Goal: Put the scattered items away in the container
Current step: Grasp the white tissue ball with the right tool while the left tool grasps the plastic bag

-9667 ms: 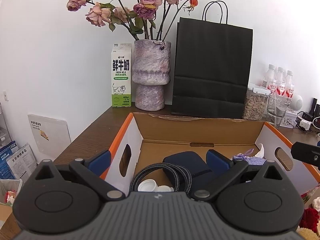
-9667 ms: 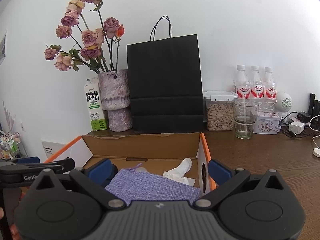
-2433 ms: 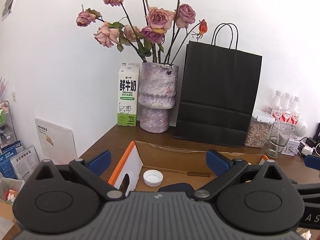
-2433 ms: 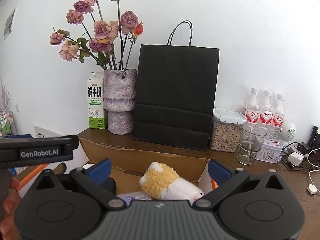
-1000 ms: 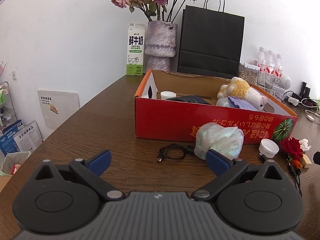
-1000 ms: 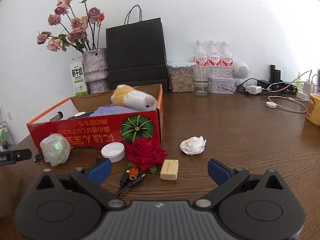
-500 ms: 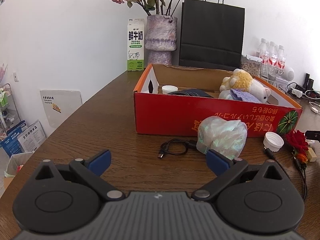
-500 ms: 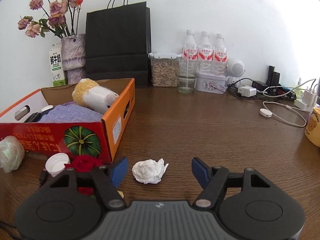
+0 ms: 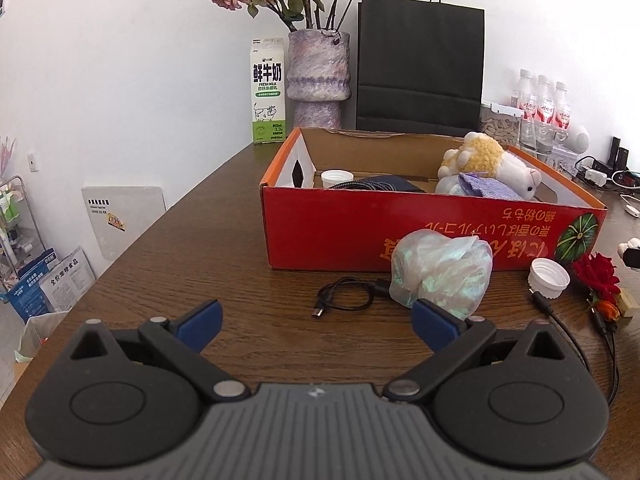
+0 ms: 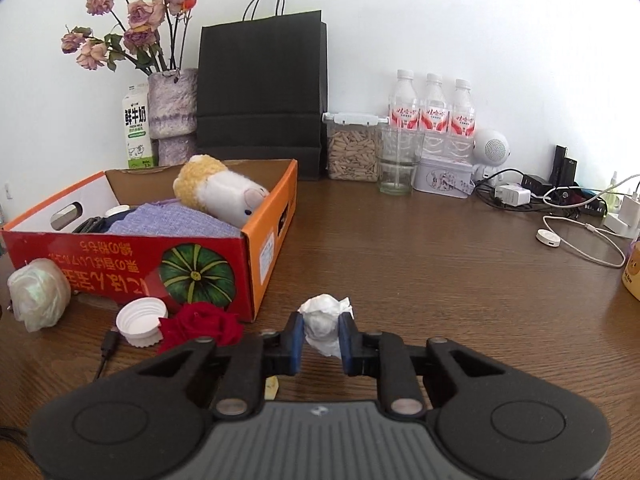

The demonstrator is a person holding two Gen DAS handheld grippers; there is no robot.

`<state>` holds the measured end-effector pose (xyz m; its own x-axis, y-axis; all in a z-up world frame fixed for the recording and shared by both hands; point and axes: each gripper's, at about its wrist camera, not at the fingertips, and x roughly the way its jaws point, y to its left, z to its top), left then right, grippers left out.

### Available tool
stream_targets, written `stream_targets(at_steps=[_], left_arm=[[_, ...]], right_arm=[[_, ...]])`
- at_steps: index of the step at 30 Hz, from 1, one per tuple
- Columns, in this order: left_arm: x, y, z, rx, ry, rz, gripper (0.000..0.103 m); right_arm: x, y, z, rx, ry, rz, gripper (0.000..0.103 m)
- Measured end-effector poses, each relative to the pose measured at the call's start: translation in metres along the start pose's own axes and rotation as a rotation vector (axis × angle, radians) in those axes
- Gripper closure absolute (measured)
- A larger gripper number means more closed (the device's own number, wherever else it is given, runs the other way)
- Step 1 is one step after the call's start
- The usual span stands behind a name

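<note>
Milk carton [image 9: 268,92], against the wall beside the vase — large Chinese characters "鲜牛奶" in dark print, with "FRESH MILK" in Latin capitals just below. A green band further down carries small print, too fine to read; near the base a figure reads roughly "3.3g".

Red cardboard box [image 9: 432,232] — its front wall bears a line of yellow East Asian script, printed upside down as the box stands; individual characters not reliably legible.

Three water bottles [image 10: 434,116] carry red-and-white labels with script, unreadable.

Blue packages [image 9: 48,284] on the floor at left show Chinese lettering, too small to make out.
</note>
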<state>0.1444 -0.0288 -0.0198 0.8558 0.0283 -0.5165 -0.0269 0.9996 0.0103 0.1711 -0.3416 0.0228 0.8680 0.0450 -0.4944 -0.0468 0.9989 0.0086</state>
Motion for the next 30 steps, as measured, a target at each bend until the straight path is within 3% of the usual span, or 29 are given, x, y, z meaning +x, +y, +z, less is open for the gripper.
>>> stream_targets(at_steps=[5,9,17,19,30], left_arm=[[0.000,-0.008,0.000,0.038,-0.005,-0.006,0.000],[-0.006,-0.020,0.000,0.072,-0.059,-0.018,0.000],[-0.001,-0.060,0.011,0.152,-0.100,-0.050,0.000],[0.005,-0.066,0.016,0.154,-0.094,-0.028,0.000],[0.028,-0.067,0.019,0.085,-0.043,-0.071,0.000]], right_arm=[[-0.009,0.003,0.001,0.031,-0.062,0.001,0.086],[-0.017,0.014,0.000,0.041,-0.122,-0.008,0.086],[-0.023,0.055,0.000,0.008,-0.148,0.080,0.086],[-0.024,0.064,-0.001,-0.003,-0.144,0.099,0.086],[-0.024,0.079,-0.001,-0.030,-0.129,0.117,0.085]])
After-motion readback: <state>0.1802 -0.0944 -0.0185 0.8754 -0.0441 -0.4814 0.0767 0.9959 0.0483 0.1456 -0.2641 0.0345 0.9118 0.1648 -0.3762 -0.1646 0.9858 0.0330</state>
